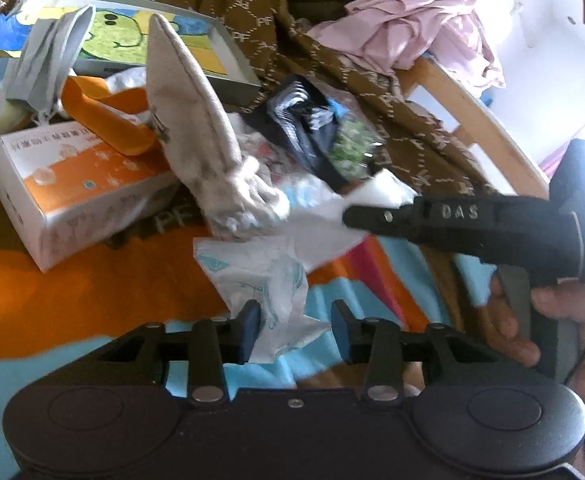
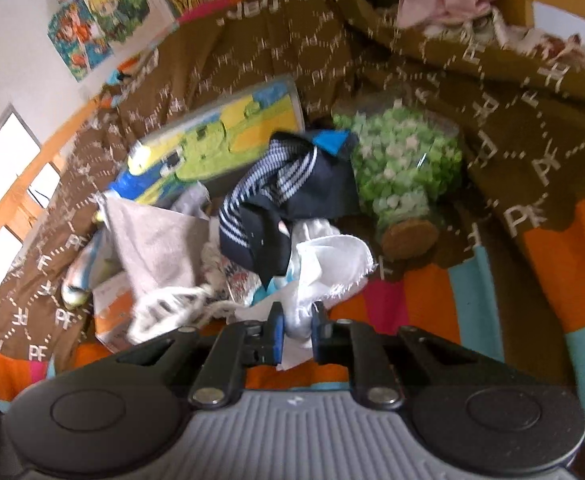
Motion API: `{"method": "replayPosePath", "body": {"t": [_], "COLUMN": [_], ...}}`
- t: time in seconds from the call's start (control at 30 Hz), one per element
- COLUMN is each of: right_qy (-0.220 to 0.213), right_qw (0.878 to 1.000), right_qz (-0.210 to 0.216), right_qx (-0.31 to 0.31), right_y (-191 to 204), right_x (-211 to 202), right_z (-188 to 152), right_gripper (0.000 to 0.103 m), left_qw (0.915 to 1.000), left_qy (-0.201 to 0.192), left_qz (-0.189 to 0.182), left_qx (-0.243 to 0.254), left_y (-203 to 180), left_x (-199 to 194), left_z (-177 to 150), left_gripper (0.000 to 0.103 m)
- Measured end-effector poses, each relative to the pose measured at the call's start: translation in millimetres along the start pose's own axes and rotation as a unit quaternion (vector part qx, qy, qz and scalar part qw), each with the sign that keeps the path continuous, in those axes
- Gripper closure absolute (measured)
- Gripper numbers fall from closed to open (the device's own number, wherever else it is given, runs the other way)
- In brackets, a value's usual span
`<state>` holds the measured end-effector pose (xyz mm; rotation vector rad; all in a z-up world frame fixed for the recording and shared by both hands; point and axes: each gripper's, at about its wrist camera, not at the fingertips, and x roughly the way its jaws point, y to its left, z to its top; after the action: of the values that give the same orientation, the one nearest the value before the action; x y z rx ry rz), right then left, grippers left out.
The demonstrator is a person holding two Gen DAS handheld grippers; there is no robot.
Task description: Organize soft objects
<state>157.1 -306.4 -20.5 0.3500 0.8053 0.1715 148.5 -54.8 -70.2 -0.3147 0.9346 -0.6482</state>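
Left gripper (image 1: 295, 330), bottom centre of the left wrist view: jaws partly open. A crumpled white wrapper with teal print (image 1: 270, 280) lies between the blue pads and touches the left pad; the right pad stands clear of it. No firm grip is visible.

Right gripper (image 2: 295, 326), bottom centre of the right wrist view: jaws nearly closed, pinching a white cloth (image 2: 326, 258) that bunches up just above the pads. In the left wrist view this gripper enters from the right edge, its body lettered "DAS", its tip on the same cloth.

Soft items lie heaped at centre frame on an orange, blue and pink striped sheet (image 1: 72, 300): a grey-white mitten (image 1: 196, 128), a navy striped sock (image 2: 276, 192) and a pink garment (image 1: 412, 28), upper right.

A brown blanket (image 2: 512, 128) bears a repeated "PF" monogram. An orange and white box (image 1: 72, 192), left of centre, carries printed characters too blurred to read.
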Motion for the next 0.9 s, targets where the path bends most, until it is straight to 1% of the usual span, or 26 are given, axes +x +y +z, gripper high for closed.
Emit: {"method": "replayPosePath", "body": {"t": [0.13, 0.27, 0.37, 0.53, 0.67, 0.73, 0.83, 0.9], "right_qy": [-0.055, -0.104, -0.132, -0.18, -0.208, -0.215, -0.219, -0.213], "right_qw": [0.998, 0.994, 0.99, 0.98, 0.972, 0.97, 0.969, 0.971], "right_qz": [0.0, 0.014, 0.024, 0.039, 0.042, 0.043, 0.042, 0.047], "right_qx": [-0.019, -0.029, -0.042, -0.075, -0.098, -0.103, -0.106, -0.096], "right_y": [4, 7, 10, 21, 30, 33, 38, 46], "right_x": [-26, -44, -51, -62, -67, -67, -62, -56], "right_z": [0, 1, 1, -1, -4, -4, 0, 9], "right_gripper": [0.088, 0.088, 0.088, 0.087, 0.086, 0.086, 0.086, 0.086], "left_qw": [0.9997, 0.9986, 0.9967, 0.9917, 0.9852, 0.9813, 0.9767, 0.9737], "left_qy": [-0.002, -0.02, -0.045, -0.101, -0.149, -0.169, -0.191, -0.2], "left_qz": [-0.016, -0.018, -0.014, -0.002, 0.02, 0.033, 0.05, 0.066], "left_qx": [0.018, 0.046, 0.067, 0.08, 0.082, 0.086, 0.084, 0.086], "left_y": [-21, -41, -51, -54, -52, -49, -43, -39], "left_x": [-12, -24, -34, -51, -63, -68, -73, -74], "left_z": [-12, -21, -23, -17, -6, 1, 17, 31], "left_gripper": [0.064, 0.064, 0.064, 0.064, 0.064, 0.064, 0.064, 0.064]}}
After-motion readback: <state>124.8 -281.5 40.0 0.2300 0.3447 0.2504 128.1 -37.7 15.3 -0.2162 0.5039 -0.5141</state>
